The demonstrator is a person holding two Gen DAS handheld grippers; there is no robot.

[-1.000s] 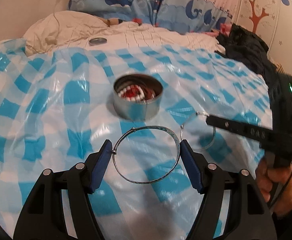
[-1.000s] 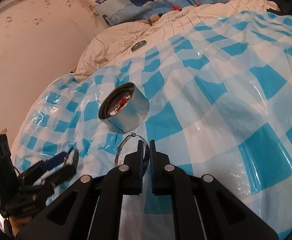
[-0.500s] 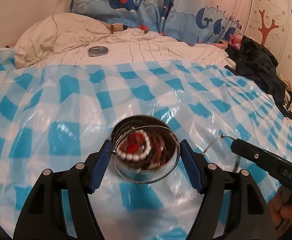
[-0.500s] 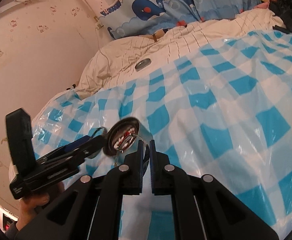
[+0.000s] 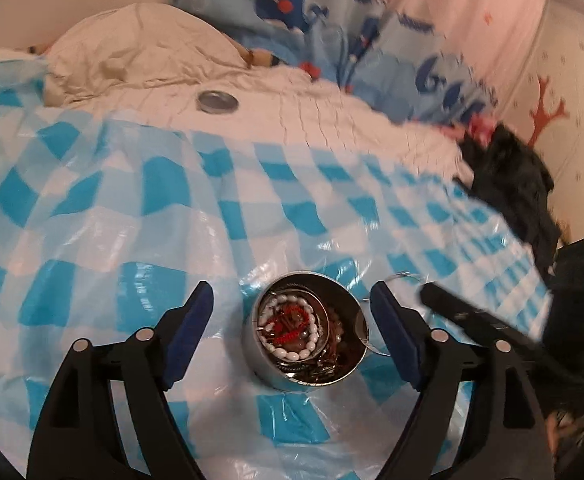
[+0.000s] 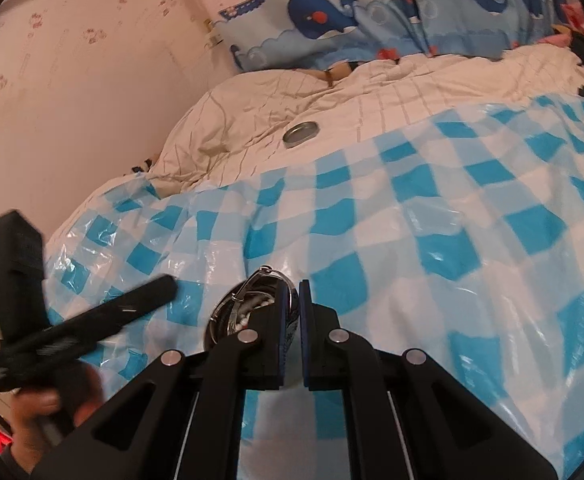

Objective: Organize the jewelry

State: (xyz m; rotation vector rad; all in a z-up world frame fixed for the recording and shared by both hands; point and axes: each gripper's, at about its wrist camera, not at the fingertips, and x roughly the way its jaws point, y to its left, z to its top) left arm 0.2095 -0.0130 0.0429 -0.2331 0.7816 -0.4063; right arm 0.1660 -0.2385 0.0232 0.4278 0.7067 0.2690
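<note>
Left wrist: tin [image 5: 305, 330] upright, mouth up

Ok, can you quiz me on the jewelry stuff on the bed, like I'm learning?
1. True or false: the lid sits on the tin.
2. What does the right gripper hold? A) wire bangle B) spoon C) watch
3. Fill in: the white bead bracelet lies inside the ____.
Key: 1 false, the lid lies apart on the quilt; 2 A; 3 tin.
</note>
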